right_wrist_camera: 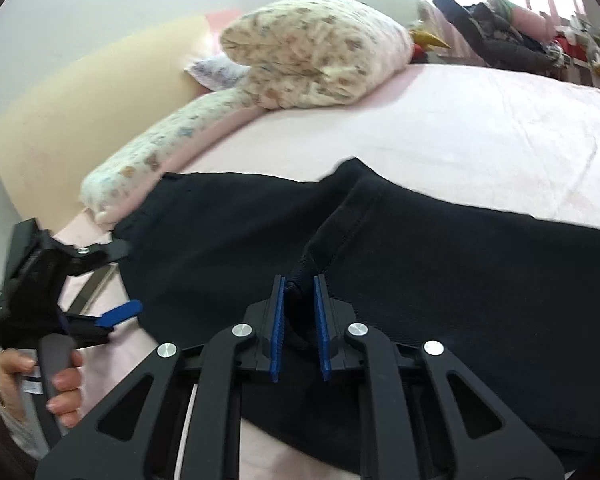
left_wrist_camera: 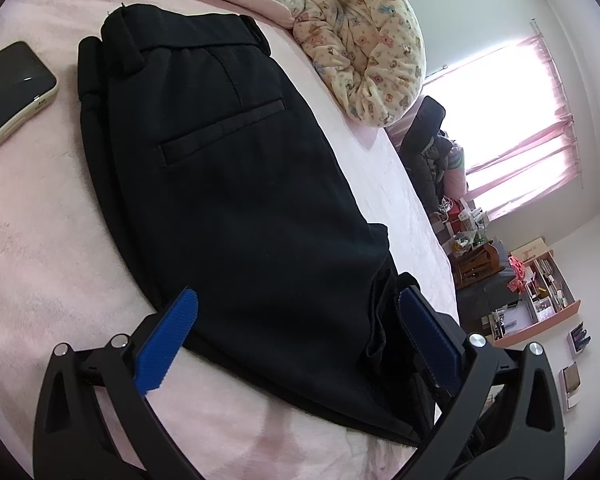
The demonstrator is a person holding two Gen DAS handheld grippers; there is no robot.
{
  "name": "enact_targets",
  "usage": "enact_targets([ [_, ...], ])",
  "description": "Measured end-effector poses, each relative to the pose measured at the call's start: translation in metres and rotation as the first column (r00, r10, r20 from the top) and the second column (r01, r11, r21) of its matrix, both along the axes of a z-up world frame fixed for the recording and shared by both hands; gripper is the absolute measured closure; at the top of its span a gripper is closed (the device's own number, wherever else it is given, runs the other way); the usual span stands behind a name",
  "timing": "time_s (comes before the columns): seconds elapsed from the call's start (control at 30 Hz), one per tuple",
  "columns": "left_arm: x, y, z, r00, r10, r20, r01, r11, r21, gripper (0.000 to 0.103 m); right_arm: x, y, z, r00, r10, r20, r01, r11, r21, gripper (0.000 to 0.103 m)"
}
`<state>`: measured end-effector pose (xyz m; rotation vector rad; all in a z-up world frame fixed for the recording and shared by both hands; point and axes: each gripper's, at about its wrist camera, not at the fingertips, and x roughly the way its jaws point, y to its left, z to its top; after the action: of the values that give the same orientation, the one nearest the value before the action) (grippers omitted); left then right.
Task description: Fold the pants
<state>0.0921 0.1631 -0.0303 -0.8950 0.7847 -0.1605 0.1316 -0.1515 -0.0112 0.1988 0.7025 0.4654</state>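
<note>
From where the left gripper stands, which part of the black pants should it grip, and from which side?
Probably the near folded edge of the black pants, between the open left gripper fingers, approached from the near side. There the layers stack thick and hang free above the pink bedsheet. The right gripper already pinches a fold.

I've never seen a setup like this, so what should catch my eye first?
The black pants lie spread across the pink bed. The right tongs pinch a raised fold of them, while the left tongs gape wide at their near edge. A phone lies left of the waistband.
</note>
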Motion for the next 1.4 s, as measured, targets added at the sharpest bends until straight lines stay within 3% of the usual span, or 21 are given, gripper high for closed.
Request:
enact_targets([
  [0.1, 0.0, -0.002, 0.001, 1.0, 0.003, 0.0, -0.003, 1.0, 0.007, 0.002, -0.001, 0.013, -0.005, 0.999, 0.039, -0.016, -0.04, 0.998, -0.048, 0.088],
  [0.17, -0.001, -0.001, 0.001, 1.0, 0.003, -0.001, -0.003, 1.0, 0.003, 0.002, 0.005, 0.02, -0.021, 0.996, 0.045, -0.072, -0.052, 0.994, -0.095, 0.088],
  [0.23, -0.001, 0.001, 0.002, 1.0, -0.005, 0.002, 0.005, 1.0, -0.013, 0.002, 0.01, 0.023, -0.036, 0.992, 0.048, -0.118, -0.063, 0.99, -0.123, 0.086],
  [0.3, -0.003, 0.006, 0.002, 1.0, -0.004, 0.011, 0.005, 0.998, -0.06, 0.002, 0.007, 0.025, -0.033, 0.993, 0.055, -0.105, -0.07, 0.988, -0.141, 0.085],
  [0.33, -0.004, 0.01, 0.002, 1.0, 0.0, 0.016, 0.002, 0.996, -0.086, 0.002, 0.005, 0.027, -0.028, 0.993, 0.065, -0.099, -0.081, 0.984, -0.159, 0.076],
  [0.37, -0.005, 0.016, 0.002, 1.0, 0.011, 0.021, -0.009, 0.993, -0.116, 0.002, 0.002, 0.026, -0.025, 0.992, 0.081, -0.099, -0.095, 0.985, -0.147, 0.063],
  [0.43, -0.008, 0.026, 0.003, 0.999, 0.042, 0.026, -0.038, 0.989, -0.143, 0.002, -0.007, 0.023, -0.016, 0.989, 0.121, -0.08, -0.127, 0.988, -0.082, 0.058],
  [0.57, -0.016, 0.043, 0.01, 0.993, 0.103, 0.055, -0.093, 0.983, -0.157, 0.002, -0.017, 0.018, 0.003, 0.996, 0.078, 0.044, -0.075, 0.995, -0.058, 0.058],
  [0.67, -0.022, 0.05, 0.019, 0.989, 0.128, 0.079, -0.119, 0.987, -0.111, 0.002, -0.003, 0.016, -0.007, 1.0, 0.015, 0.004, -0.015, 0.999, -0.051, 0.06],
  [0.73, -0.023, 0.054, 0.021, 0.988, 0.131, 0.08, -0.124, 0.988, -0.094, 0.002, 0.013, 0.028, -0.032, 0.991, 0.019, -0.132, -0.037, 0.99, -0.136, 0.059],
  [0.77, -0.023, 0.057, 0.021, 0.989, 0.13, 0.077, -0.123, 0.988, -0.091, 0.002, 0.015, 0.037, -0.041, 0.99, 0.024, -0.14, -0.053, 0.977, -0.208, 0.059],
  [0.83, -0.024, 0.062, 0.019, 0.989, 0.133, 0.066, -0.126, 0.987, -0.1, 0.002, 0.011, 0.044, -0.034, 0.993, 0.034, -0.115, -0.063, 0.965, -0.255, 0.059],
  [0.93, -0.025, 0.071, 0.014, 0.989, 0.139, 0.045, -0.133, 0.985, -0.11, 0.002, 0.001, 0.017, -0.014, 0.993, 0.046, -0.105, -0.052, 0.997, -0.055, 0.058],
  [0.97, -0.024, 0.073, 0.012, 0.99, 0.136, 0.042, -0.13, 0.984, -0.117, 0.002, -0.002, 0.006, -0.011, 0.993, 0.047, -0.112, -0.047, 0.999, 0.006, 0.049],
  [1.07, -0.017, 0.077, 0.003, 0.993, 0.117, 0.015, -0.112, 0.979, -0.168, 0.002, -0.016, -0.027, -0.007, 0.989, 0.073, -0.127, -0.052, 0.986, 0.161, 0.044],
  [1.17, -0.009, 0.078, -0.003, 0.993, 0.116, -0.015, -0.117, 0.978, -0.173, 0.002, -0.034, -0.059, -0.007, 0.986, 0.085, -0.141, -0.051, 0.971, 0.232, 0.033],
  [1.4, 0.013, 0.07, -0.005, 0.99, 0.129, -0.056, -0.132, 0.989, -0.059, 0.002, -0.065, -0.126, -0.016, 0.99, 0.059, -0.132, -0.012, 0.943, 0.331, 0.026],
])
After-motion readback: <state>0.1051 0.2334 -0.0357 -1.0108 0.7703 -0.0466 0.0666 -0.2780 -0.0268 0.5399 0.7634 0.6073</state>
